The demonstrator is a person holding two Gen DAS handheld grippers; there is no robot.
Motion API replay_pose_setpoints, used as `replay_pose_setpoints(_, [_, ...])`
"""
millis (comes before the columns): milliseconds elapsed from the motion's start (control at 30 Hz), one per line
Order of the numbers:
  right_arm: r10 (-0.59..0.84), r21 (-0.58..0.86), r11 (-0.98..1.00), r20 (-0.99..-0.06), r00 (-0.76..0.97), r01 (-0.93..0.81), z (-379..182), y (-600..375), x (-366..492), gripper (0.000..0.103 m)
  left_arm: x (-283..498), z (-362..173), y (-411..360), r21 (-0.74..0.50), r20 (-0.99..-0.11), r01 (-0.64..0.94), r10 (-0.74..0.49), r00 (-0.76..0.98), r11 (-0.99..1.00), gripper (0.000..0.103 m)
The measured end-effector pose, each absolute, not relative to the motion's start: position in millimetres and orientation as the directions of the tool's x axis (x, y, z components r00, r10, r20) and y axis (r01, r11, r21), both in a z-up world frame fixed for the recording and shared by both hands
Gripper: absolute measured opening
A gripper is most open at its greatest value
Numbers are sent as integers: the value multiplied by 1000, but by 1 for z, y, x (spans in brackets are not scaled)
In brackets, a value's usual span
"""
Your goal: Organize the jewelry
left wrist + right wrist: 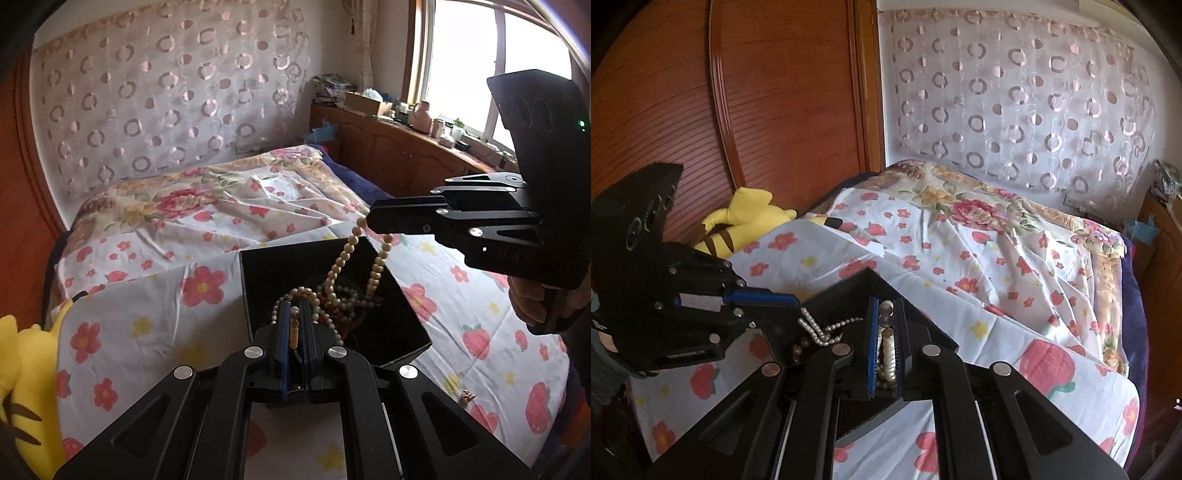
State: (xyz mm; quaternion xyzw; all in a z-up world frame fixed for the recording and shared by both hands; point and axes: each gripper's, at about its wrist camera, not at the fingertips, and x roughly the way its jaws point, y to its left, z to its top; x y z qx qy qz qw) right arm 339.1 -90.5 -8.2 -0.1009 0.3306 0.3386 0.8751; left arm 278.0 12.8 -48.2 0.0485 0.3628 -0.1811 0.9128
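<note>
An open black box sits on the flowered bedsheet with a heap of bead strands inside. At the bottom of the left wrist view, my left gripper is shut on a thin pearl strand over the box's near edge. Coming in from the right, my right gripper is shut on a necklace of larger cream beads. That necklace hangs in two lines down into the box. In the right wrist view the right gripper pinches those beads above the box, with the left gripper beside it.
A yellow plush toy lies at the bed's edge by a wooden wardrobe. A small brownish trinket rests on the sheet right of the box. A cluttered wooden cabinet runs under the window.
</note>
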Motion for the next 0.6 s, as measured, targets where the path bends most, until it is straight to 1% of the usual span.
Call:
replay_pose_setpoints(67, [525, 51, 757, -641, 560, -651, -6, -93, 338, 19, 275, -49, 14, -53, -679, 362, -300, 670, 931, 6])
replay_pose_setpoints(100, [525, 55, 762, -635, 567, -645, -4, -94, 337, 29, 273, -49, 15, -53, -677, 357, -296, 674, 933, 11])
replay_pose_setpoints(133, [526, 58, 765, -630, 571, -641, -2, -97, 337, 40, 271, -48, 16, -52, -676, 349, -290, 677, 936, 24])
replay_pose_setpoints(167, [524, 58, 771, -624, 580, -634, 0, -99, 334, 42, 268, -48, 18, -53, -674, 337, -283, 683, 940, 32])
replay_pose_setpoints(200, [521, 56, 774, -622, 585, -631, 2, -101, 331, 42, 265, -47, 20, -57, -669, 328, -280, 688, 943, 42])
replay_pose_setpoints(267, [524, 60, 775, -616, 588, -628, 7, -107, 322, 42, 256, -46, 23, -64, -661, 314, -275, 698, 947, 46])
replay_pose_setpoints(333, [529, 67, 775, -613, 587, -628, 8, -115, 309, 42, 246, -44, 27, -64, -652, 296, -264, 710, 953, 57])
replay_pose_setpoints(433, [522, 66, 775, -626, 579, -628, 3, -123, 283, 42, 226, -44, 33, -49, -641, 271, -239, 729, 961, 60])
replay_pose_setpoints(533, [517, 72, 771, -650, 557, -632, -12, -130, 251, 42, 201, -49, 43, -72, -638, 253, -240, 732, 965, 67])
replay_pose_setpoints(600, [513, 78, 768, -669, 538, -636, -24, -131, 235, 42, 184, -51, 50, -79, -640, 236, -231, 733, 968, 67])
